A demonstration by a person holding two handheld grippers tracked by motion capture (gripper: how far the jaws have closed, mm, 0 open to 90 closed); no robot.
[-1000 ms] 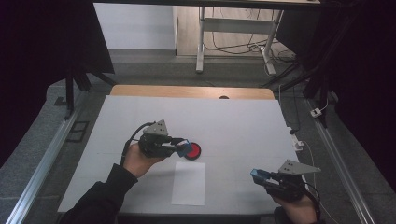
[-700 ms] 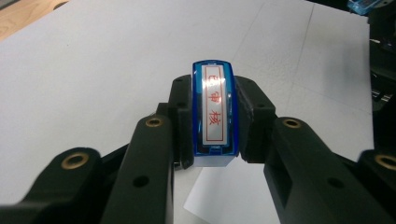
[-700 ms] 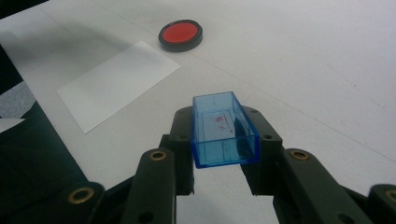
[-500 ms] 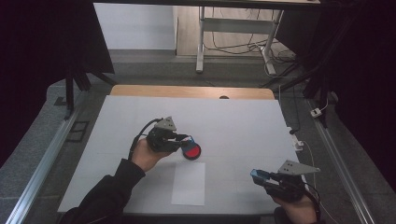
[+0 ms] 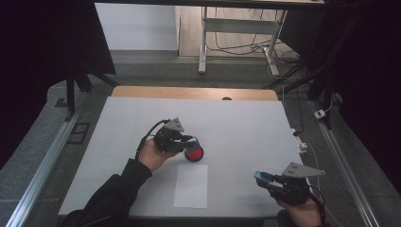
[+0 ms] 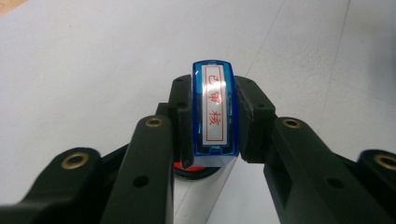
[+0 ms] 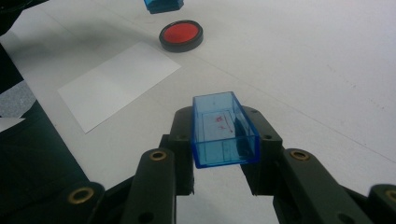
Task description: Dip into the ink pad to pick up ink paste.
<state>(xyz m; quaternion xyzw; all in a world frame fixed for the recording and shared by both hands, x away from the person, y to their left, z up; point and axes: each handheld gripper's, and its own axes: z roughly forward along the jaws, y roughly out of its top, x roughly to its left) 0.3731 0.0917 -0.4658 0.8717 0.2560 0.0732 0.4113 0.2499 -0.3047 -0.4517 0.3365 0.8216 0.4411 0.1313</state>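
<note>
1. The left tool (image 5: 189, 142) is clamped on the blue stamp (image 6: 214, 109), its labelled top facing the left gripper view's camera, and holds it right over the red ink pad (image 5: 194, 153) near the middle of the table (image 5: 246, 123).
2. To ink well, I judge the stamp should come straight down with its face flat on the red surface; a tilted press would likely wet one edge only. A light dab should do.
3. The pad's black rim peeks out beneath the stamp in the left gripper view, so centring matters: keep the face inside that rim.
4. The right tool (image 5: 267, 178) is closed on the stamp's clear blue cap (image 7: 224, 130), open side up, held near the table's front right corner, well apart from the pad.
5. A white sheet of paper (image 5: 191, 185) lies just in front of the pad, between the two hands, probably the target for the print.
6. Nothing lies between pad and paper.
</note>
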